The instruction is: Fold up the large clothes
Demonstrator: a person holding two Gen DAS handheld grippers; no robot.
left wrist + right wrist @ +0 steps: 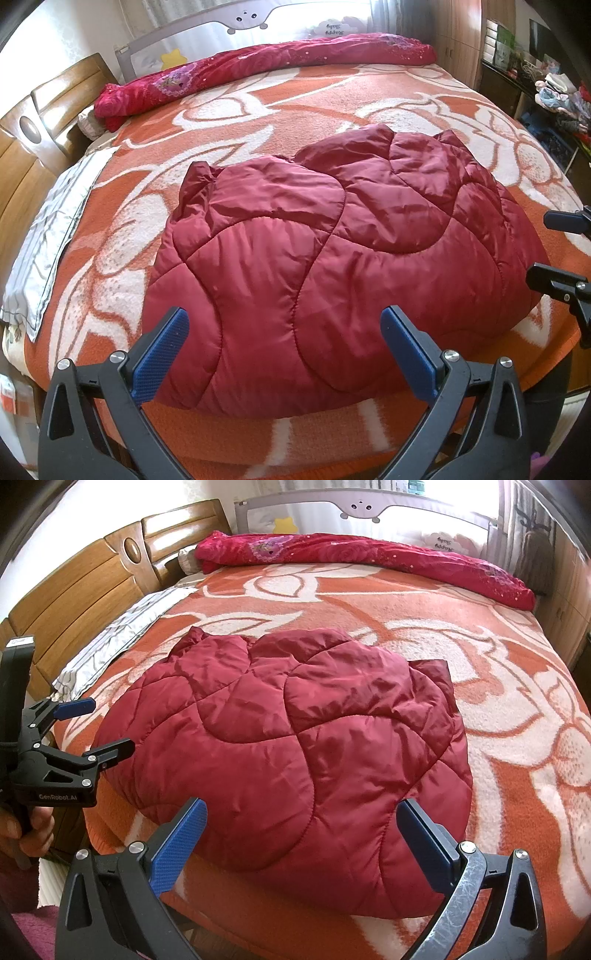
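Observation:
A dark red quilted padded jacket (325, 258) lies in a folded, puffy bundle on the orange and white blanket (314, 107), near the bed's front edge. It also shows in the right wrist view (295, 746). My left gripper (284, 332) is open and empty, its blue pads just above the jacket's near edge. It also shows at the left of the right wrist view (105, 727). My right gripper (301, 823) is open and empty over the jacket's near edge. It also shows at the right edge of the left wrist view (546, 245).
A rolled red floral quilt (258, 70) lies along the far side of the bed below a grey bed rail (243, 22). A wooden headboard (85, 587) and a grey pillow (48, 236) are at the left. Cluttered shelves (546, 88) stand at the right.

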